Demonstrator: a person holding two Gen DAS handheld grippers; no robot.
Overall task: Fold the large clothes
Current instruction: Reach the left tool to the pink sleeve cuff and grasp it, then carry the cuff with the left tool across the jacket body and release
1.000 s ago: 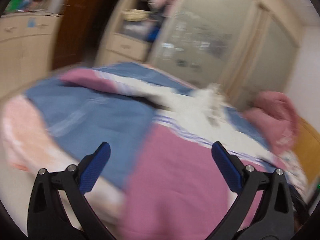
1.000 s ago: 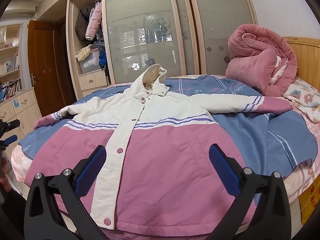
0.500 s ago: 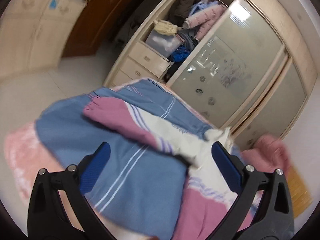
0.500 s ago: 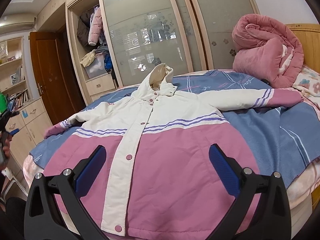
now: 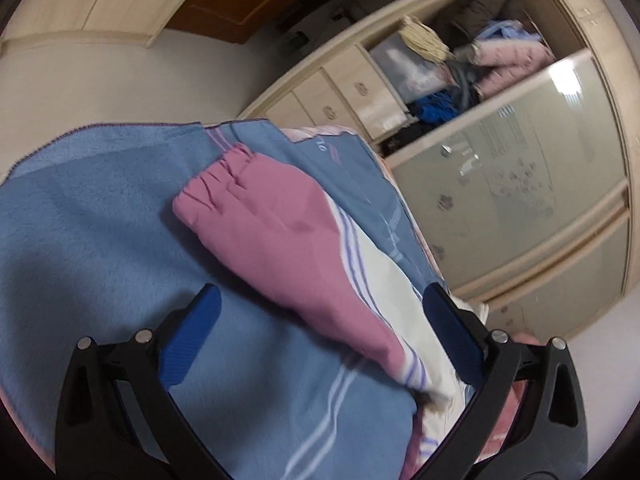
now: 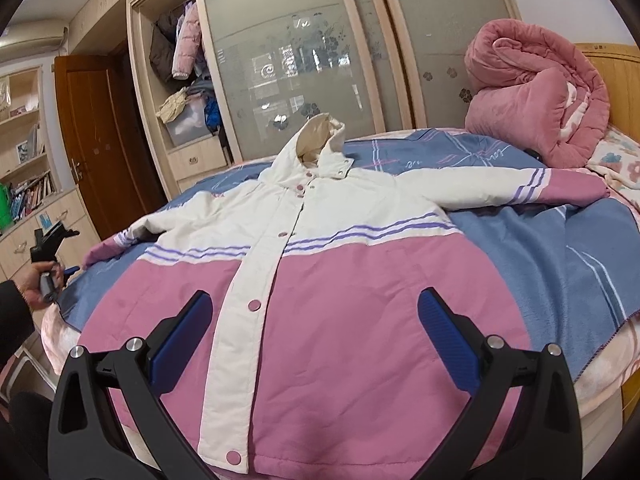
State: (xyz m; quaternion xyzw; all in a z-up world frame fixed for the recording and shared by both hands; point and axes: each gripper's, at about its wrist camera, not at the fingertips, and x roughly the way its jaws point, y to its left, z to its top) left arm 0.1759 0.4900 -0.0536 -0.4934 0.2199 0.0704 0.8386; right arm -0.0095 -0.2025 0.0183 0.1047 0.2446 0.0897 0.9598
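Note:
A pink and cream hooded jacket (image 6: pixel 320 280) lies face up and spread flat on the blue blanket (image 6: pixel 560 264) of the bed, both sleeves out. My right gripper (image 6: pixel 316 332) is open and empty above its pink lower front. My left gripper (image 5: pixel 320 320) is open and empty, just above the jacket's left sleeve (image 5: pixel 280 240), whose pink cuff (image 5: pixel 216 184) lies ahead of the fingers. The left gripper also shows in the right wrist view (image 6: pixel 60 264), held by a hand beside that cuff.
A rolled pink quilt (image 6: pixel 540 100) sits at the head of the bed by the wooden headboard (image 6: pixel 616 80). A wardrobe with glass sliding doors (image 6: pixel 304 52) and an open clothes shelf stands behind. A brown door (image 6: pixel 100 128) and bookshelves are at the left.
My left gripper has swung down and in toward the jacket's left sleeve, now close over the cuff. My right gripper has shifted slightly closer over the jacket's lower front.

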